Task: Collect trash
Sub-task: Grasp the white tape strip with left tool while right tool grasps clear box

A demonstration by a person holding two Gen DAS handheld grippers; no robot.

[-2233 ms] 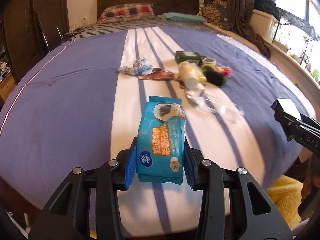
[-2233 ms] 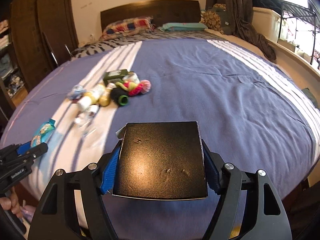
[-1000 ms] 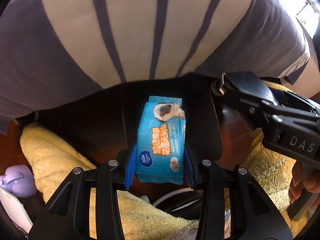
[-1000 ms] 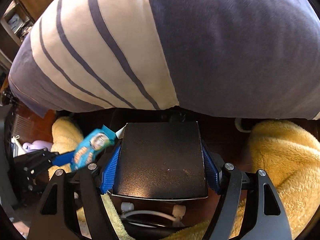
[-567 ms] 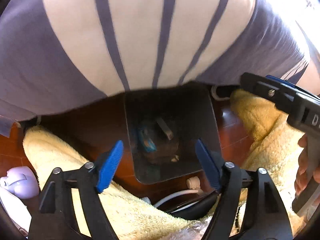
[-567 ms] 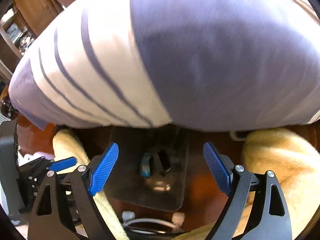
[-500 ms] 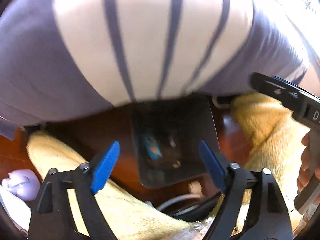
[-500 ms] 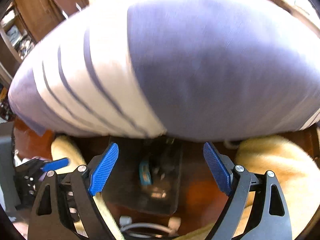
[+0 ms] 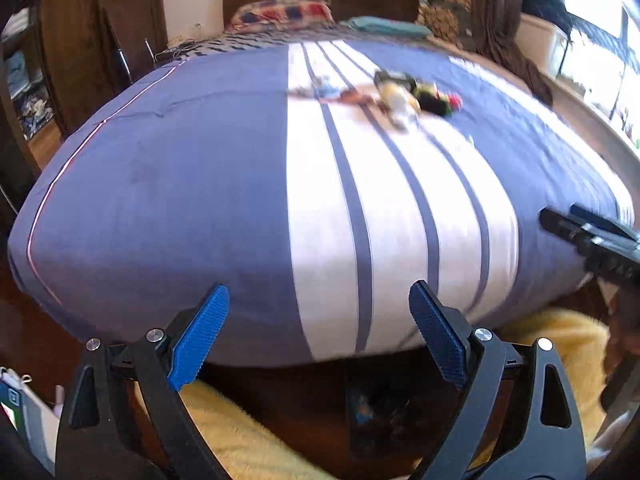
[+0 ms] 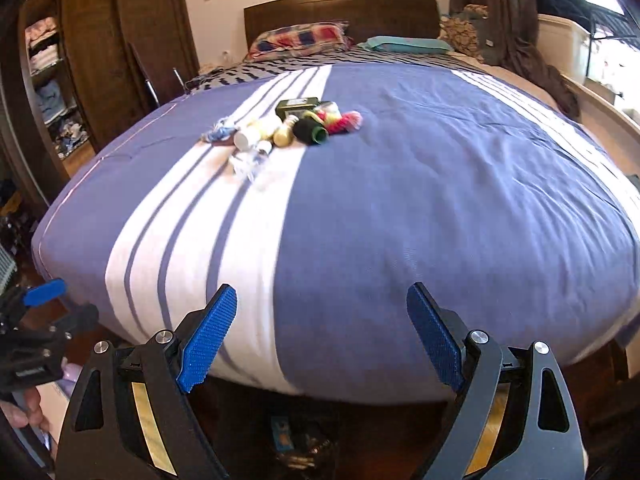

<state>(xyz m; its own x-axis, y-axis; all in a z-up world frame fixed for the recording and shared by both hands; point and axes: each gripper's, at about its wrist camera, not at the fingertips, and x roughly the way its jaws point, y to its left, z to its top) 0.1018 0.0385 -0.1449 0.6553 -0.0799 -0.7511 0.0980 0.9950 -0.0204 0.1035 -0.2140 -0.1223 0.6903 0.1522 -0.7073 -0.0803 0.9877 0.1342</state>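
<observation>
Both the left gripper (image 9: 319, 332), its fingers opening, and the right gripper (image 10: 322, 332), fingers spread, are empty above the dark bin (image 10: 298, 446) below them, ready for the trash pile (image 10: 288, 128) far ahead on the bed (image 10: 440, 200).

A bed (image 10: 440, 208) fills the middle of both views, its headboard (image 10: 340, 10) against the far wall with pillows (image 10: 296, 42) just before it. A cluster of trash (image 10: 296, 126) lies on the bed's far half, on and beside the striped band of the cover, the pieces touching or just beside one another. On the floor at the foot of the bed stands a bin (image 9: 384, 412), with a packet (image 9: 362, 408) inside it. A fluffy rug (image 9: 240, 440) lies to either side of the bin. A wardrobe (image 10: 100, 48) stands left of the bed, a window (image 9: 592, 8) to its right.
</observation>
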